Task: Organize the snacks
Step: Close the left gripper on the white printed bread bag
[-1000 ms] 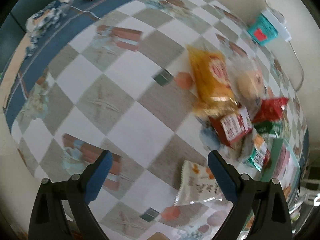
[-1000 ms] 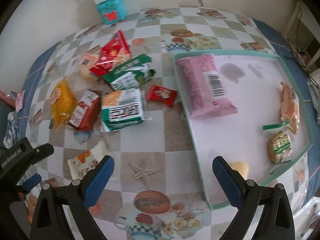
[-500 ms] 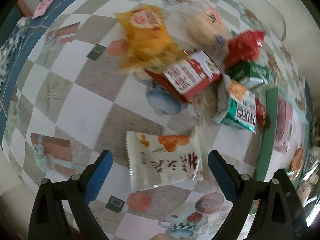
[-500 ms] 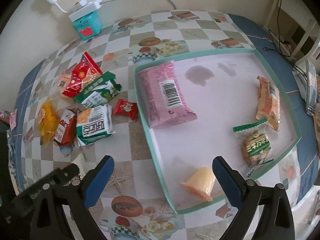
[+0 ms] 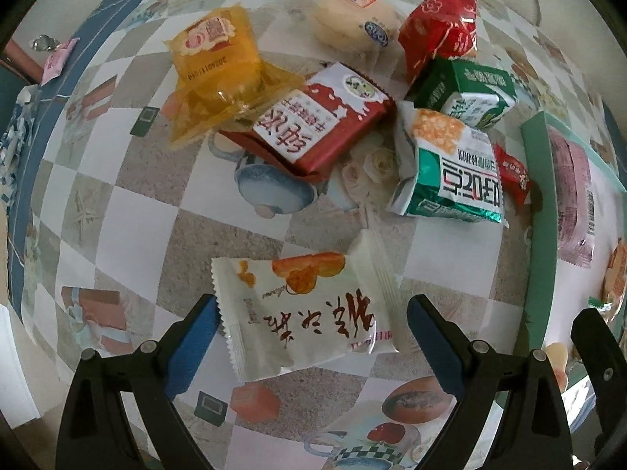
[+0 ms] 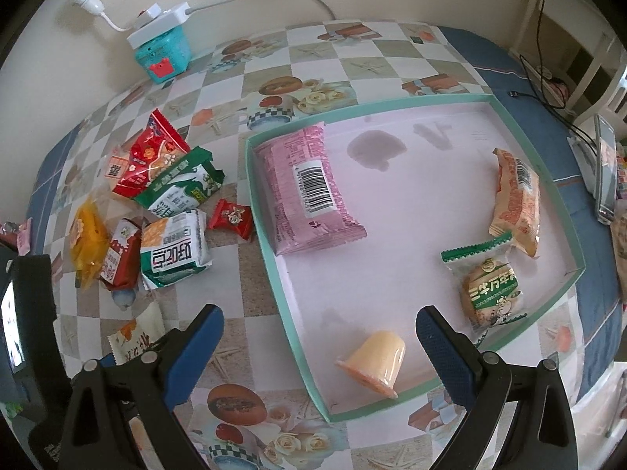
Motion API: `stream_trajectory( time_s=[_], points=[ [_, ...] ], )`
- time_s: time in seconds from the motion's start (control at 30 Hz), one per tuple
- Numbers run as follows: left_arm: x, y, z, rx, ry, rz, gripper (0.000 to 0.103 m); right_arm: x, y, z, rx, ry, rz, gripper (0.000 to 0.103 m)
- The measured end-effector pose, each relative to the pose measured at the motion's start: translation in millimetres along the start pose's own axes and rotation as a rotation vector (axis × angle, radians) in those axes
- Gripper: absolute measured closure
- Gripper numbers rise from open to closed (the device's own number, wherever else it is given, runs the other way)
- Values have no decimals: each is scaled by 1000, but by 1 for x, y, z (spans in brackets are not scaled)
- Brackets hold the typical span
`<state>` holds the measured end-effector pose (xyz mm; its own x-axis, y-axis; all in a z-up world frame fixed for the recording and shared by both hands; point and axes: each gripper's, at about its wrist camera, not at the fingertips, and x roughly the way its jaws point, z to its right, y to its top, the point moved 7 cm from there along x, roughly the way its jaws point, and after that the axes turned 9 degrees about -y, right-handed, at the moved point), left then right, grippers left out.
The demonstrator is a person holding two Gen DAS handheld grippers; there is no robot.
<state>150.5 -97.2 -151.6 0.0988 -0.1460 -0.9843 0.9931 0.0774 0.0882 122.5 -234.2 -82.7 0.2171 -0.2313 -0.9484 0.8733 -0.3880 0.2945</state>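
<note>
My left gripper [image 5: 311, 323] is open, its blue pads on either side of a white snack packet [image 5: 309, 313] with an orange picture, lying flat on the checked tablecloth. Beyond it sits a heap: a yellow packet [image 5: 219, 74], a red-and-white packet [image 5: 313, 125], a green-and-white packet [image 5: 450, 172], a red bag [image 5: 443, 35] and a small red candy [image 5: 511, 174]. My right gripper [image 6: 319, 333] is open over the near edge of the teal-rimmed tray [image 6: 270, 258]. In the tray lie a pink packet [image 6: 309, 192], a jelly cup [image 6: 376, 360], a green-wrapped biscuit [image 6: 490, 286] and an orange packet [image 6: 515, 203].
A teal box [image 6: 164, 55] with a white power strip on top stands against the back wall. A phone [image 6: 605, 172] and cables lie beyond the tray's right side, near the table's blue edge. A small pink packet [image 5: 58, 58] lies at the far left edge.
My left gripper has swung toward the snack heap and come down around the white packet. My right gripper has shifted right, now over the tray's near edge; the jelly cup has come into view.
</note>
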Motion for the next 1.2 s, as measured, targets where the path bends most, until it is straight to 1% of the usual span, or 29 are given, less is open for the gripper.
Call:
stream_trajectory(
  time_s=[0.03,0.1,0.2,0.33,0.4,0.5,0.53,0.73,0.8,1.0,1.13,1.17,1.2],
  points=[
    [-2,1,-2,-2,0,6,7,0,0,0,-1,-1,0,3],
    [-5,3,-1,-5,0,15,12,0,0,-1,0,-3,-1,3],
    [-10,4,-3,-4,-3,23,15,0,0,-1,0,-5,-1,3],
    [-18,9,-9,-1,6,39,31,1,-2,-2,-6,-8,-2,3],
    [-20,18,-11,-9,-5,39,32,1,-2,-2,-8,-10,-2,3],
    [-24,21,-16,-29,-15,46,34,1,-1,-4,-13,-9,0,3],
    [-29,23,-29,-33,-17,49,35,1,-1,-5,-15,-8,1,3],
    [-49,31,-49,-91,-45,87,35,-2,3,-18,-39,14,32,3],
    [-54,39,-58,-109,-54,101,35,-6,6,-27,-52,31,56,3],
    [-78,48,-88,-164,-88,151,36,-17,14,-56,-115,57,134,3],
    [-92,59,-110,-206,-103,187,36,-17,17,-75,-155,76,156,3],
    [-100,54,-116,-214,-105,194,36,-15,18,-80,-163,78,160,3],
    [-104,56,-122,-230,-106,203,36,-14,18,-84,-167,79,162,3]
  ],
)
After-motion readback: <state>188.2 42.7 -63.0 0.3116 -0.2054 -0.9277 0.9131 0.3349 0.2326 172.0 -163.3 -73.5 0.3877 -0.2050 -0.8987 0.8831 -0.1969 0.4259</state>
